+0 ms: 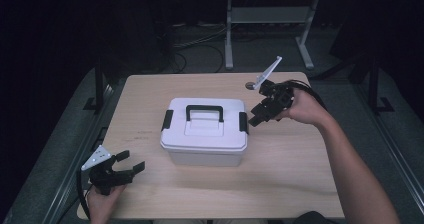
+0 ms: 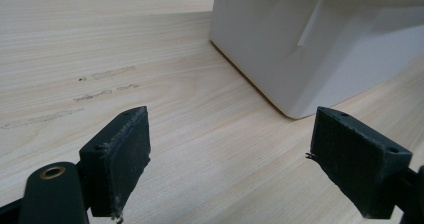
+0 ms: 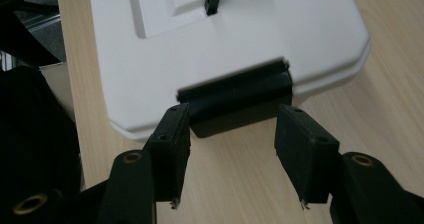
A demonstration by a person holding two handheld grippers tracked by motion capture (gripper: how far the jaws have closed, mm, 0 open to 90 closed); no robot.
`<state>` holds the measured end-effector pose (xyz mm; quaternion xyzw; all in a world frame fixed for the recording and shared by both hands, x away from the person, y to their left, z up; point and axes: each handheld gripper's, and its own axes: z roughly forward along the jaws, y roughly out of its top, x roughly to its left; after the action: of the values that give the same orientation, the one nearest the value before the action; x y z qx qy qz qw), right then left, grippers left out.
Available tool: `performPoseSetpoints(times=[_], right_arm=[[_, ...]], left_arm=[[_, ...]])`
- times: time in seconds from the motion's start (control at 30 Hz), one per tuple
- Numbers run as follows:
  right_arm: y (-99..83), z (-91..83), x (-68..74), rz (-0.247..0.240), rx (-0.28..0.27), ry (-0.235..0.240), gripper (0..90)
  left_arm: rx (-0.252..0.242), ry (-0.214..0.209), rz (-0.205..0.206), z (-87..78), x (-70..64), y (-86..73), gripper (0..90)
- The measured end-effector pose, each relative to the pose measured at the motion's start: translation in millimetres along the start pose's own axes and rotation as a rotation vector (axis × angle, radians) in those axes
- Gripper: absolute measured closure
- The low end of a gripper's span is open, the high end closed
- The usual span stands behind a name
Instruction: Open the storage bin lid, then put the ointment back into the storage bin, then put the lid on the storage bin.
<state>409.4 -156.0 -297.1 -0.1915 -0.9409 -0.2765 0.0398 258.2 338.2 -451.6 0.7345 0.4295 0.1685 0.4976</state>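
A white lidded storage box (image 1: 205, 129) with a black top handle (image 1: 204, 111) and a black latch on each end stands in the middle of the wooden table (image 1: 290, 174). My right gripper (image 1: 256, 116) is open just beside the box's right latch (image 1: 243, 122); in the right gripper view that latch (image 3: 236, 98) lies right ahead of the open jaws (image 3: 231, 141), not touched. My left gripper (image 1: 131, 161) is open near the table's front left corner, apart from the box. The left gripper view has the box's lower corner (image 2: 310, 44) ahead of the gripper (image 2: 231, 149).
A small dark round object (image 1: 249, 85) lies at the table's far edge near the right hand. A metal-legged stand (image 1: 265, 19) and cables are on the floor beyond the table. Bare wood surrounds the box.
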Motion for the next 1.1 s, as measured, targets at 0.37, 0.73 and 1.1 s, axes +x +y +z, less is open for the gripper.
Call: performPoseSetpoints(times=[0.37,0.73,1.1], right_arm=[[-29.6,-2.5,-0.9,0.039,-0.019,-0.004,47.5],[-50.4,4.0,-1.7,0.072,-0.012,-0.002,47.5],[-67.4,11.4,-3.7,0.099,-0.013,0.008,47.5]], left_arm=[[0.005,0.000,0.001,1.4,0.2,0.2,15.3],[0.003,0.001,0.001,1.0,0.3,0.3,15.3],[0.006,0.006,0.005,1.2,0.5,0.0,15.3]])
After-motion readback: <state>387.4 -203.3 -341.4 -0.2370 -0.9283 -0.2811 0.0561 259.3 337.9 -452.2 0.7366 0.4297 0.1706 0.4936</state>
